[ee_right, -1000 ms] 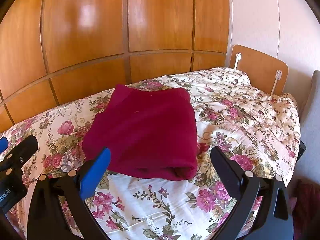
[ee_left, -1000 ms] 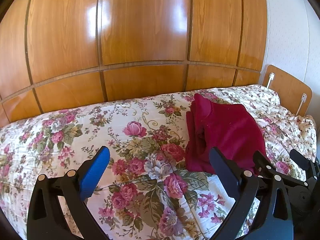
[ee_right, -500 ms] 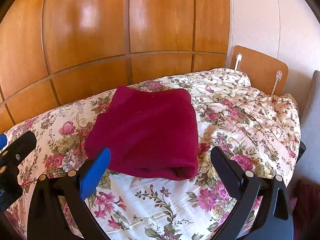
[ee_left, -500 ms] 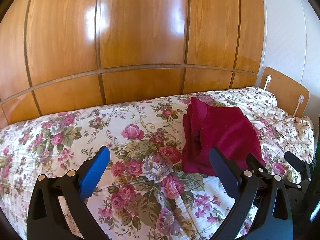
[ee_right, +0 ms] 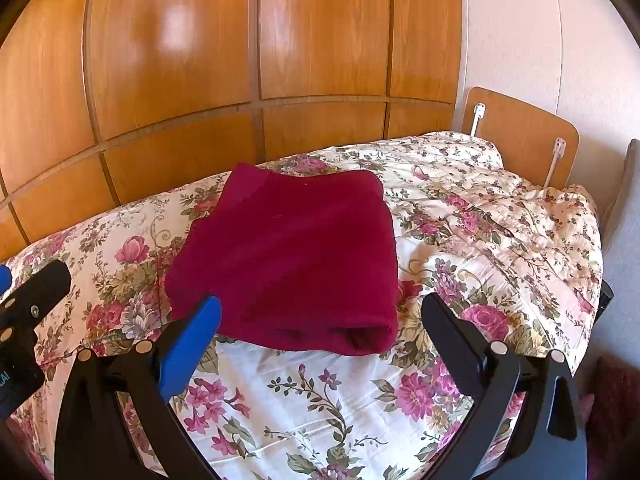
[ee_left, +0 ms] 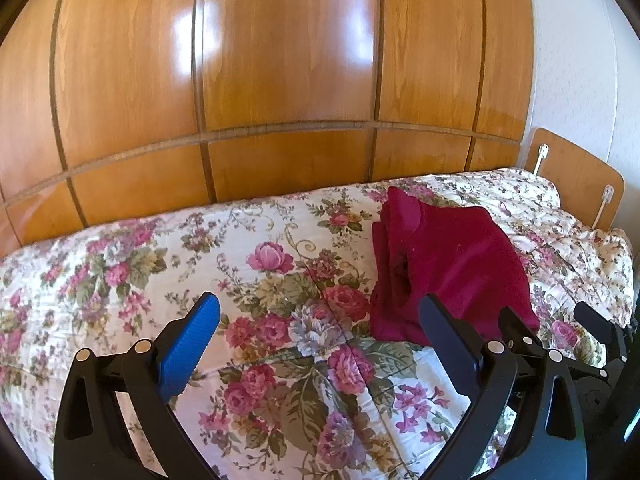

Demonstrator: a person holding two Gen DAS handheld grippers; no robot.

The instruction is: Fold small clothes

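A dark red garment [ee_right: 292,256] lies folded into a neat rectangle on the floral bedspread [ee_right: 320,400]. In the left wrist view the garment [ee_left: 448,268] sits to the right of centre, with its layered folded edge facing left. My left gripper [ee_left: 320,320] is open and empty, held above the bedspread [ee_left: 200,260] to the left of the garment. My right gripper [ee_right: 320,316] is open and empty, just in front of the garment's near edge. Part of the right gripper shows at the right of the left wrist view [ee_left: 592,328].
A glossy wooden wardrobe wall [ee_left: 280,80] runs along the far side of the bed. A wooden headboard [ee_right: 524,136] stands at the right, against a white wall [ee_right: 560,40]. A grey object [ee_right: 628,208] stands beside the bed's right edge.
Both grippers have drawn back slightly from the folded garment and stay open. The garment lies still.
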